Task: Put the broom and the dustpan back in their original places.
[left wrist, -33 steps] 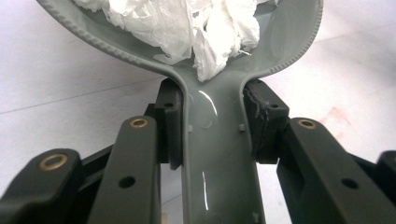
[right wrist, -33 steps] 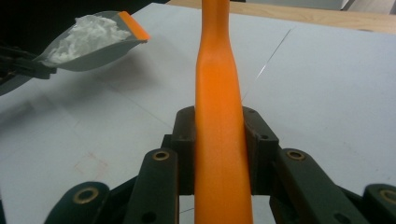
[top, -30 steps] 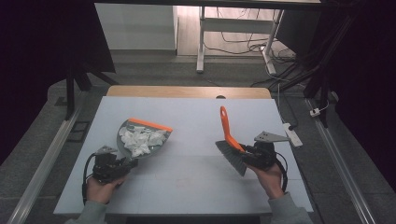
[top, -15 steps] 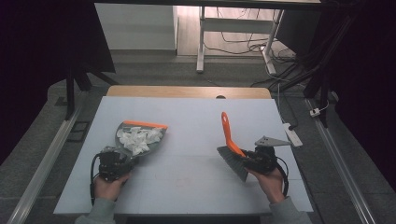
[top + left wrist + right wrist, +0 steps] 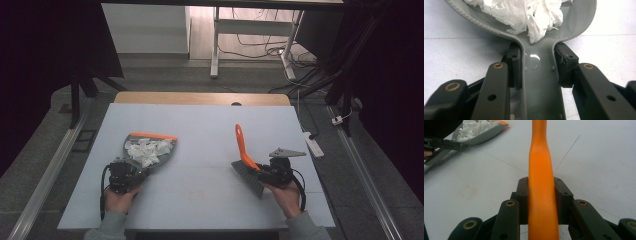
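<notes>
High view, left gripper (image 5: pixel 131 172) clamping dustpan (image 5: pixel 150 148) now lower, right gripper (image 5: pixel 262 173) gripping brush (image 5: pixel 245 150) unmoved

At lower left of my high view I see a grey dustpan (image 5: pixel 131 143) with an orange front edge, heaped with white crumpled paper (image 5: pixel 147 150), and at lower right a brush (image 5: pixel 246 162) with orange handle and dark grey bristles, on a pale blue-white table (image 5: pixel 200 125).

We see a grey plastic dustpan (image 5: pixel 541 82), glossy along its handle, heaped with crumpled white tissue paper (image 5: pixel 524 12). On the right, the brush handle (image 5: pixel 541 185) looks smooth orange plastic. The table (image 5: pixel 200 200) is matt pale blue, its far edge wood.
</notes>
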A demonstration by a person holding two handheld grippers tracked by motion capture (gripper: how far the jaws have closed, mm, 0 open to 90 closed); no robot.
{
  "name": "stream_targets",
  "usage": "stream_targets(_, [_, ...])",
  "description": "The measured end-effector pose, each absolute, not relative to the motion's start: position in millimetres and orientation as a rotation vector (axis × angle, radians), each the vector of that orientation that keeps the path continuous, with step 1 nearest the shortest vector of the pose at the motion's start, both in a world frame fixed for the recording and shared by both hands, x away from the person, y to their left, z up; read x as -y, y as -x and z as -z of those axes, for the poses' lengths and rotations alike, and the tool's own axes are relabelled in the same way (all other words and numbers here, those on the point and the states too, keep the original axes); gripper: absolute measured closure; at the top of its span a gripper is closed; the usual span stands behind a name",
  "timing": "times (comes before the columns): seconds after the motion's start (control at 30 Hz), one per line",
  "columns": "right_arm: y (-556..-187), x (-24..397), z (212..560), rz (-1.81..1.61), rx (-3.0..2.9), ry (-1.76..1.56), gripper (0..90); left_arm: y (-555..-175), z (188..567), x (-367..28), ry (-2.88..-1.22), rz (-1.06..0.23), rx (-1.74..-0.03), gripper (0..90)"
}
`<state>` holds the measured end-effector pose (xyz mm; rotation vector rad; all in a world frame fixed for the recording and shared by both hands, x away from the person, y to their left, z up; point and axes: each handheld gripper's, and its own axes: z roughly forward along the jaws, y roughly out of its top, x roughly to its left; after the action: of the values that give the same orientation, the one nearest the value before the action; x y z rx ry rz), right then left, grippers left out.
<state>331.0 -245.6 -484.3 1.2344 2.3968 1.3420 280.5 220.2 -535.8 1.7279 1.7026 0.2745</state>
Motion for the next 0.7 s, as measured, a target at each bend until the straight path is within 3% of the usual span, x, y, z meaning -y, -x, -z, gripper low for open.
stream_targets(0.4, [-346,251,490,-1.289,-2.4,-1.28,69.8,-280,537,-219,-1.719,-0.276,-1.708,59.7])
stream_targets(0.7, [-362,261,495,-1.186,-2.428,-1.34,65.8,-278,533,-221,-1.717,-0.277,-1.685,42.3])
